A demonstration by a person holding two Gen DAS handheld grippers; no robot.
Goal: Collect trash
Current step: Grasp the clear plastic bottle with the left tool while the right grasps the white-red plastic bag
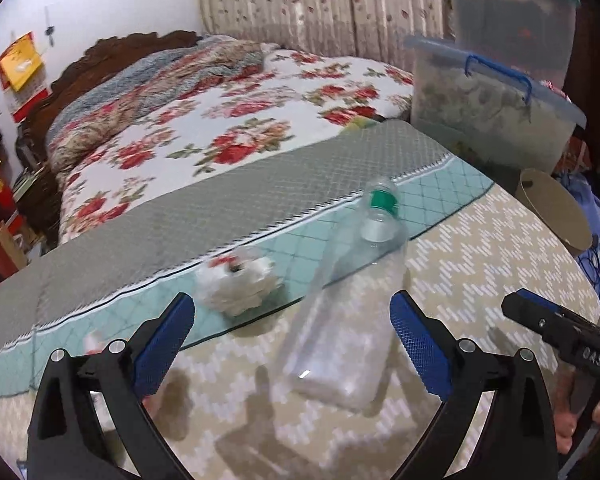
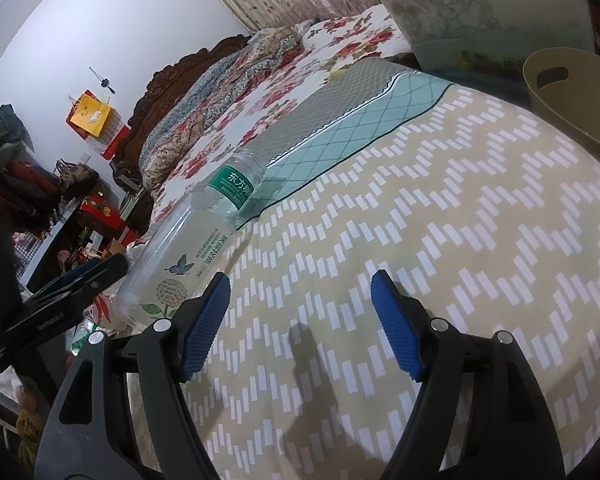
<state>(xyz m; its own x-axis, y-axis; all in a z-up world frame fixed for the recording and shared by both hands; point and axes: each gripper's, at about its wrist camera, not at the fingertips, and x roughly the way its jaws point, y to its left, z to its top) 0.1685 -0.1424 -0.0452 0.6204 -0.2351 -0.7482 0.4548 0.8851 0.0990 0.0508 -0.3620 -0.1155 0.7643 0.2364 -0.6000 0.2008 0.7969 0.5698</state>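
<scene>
We read "东方" on the green label of a clear, boxy plastic bottle (image 2: 188, 248); our left gripper (image 1: 292, 340) and right gripper (image 2: 300, 320) gaped, holding nothing.

In the left wrist view the plastic bottle (image 1: 342, 312) is smeared by motion blur and its label cannot be read. The crumpled white paper (image 1: 236, 284) is blurred too. The beige bin (image 2: 576, 92) is cut off by the right edge. The storage box (image 1: 496, 112) has cloudy walls, so its contents stay unclear.
</scene>
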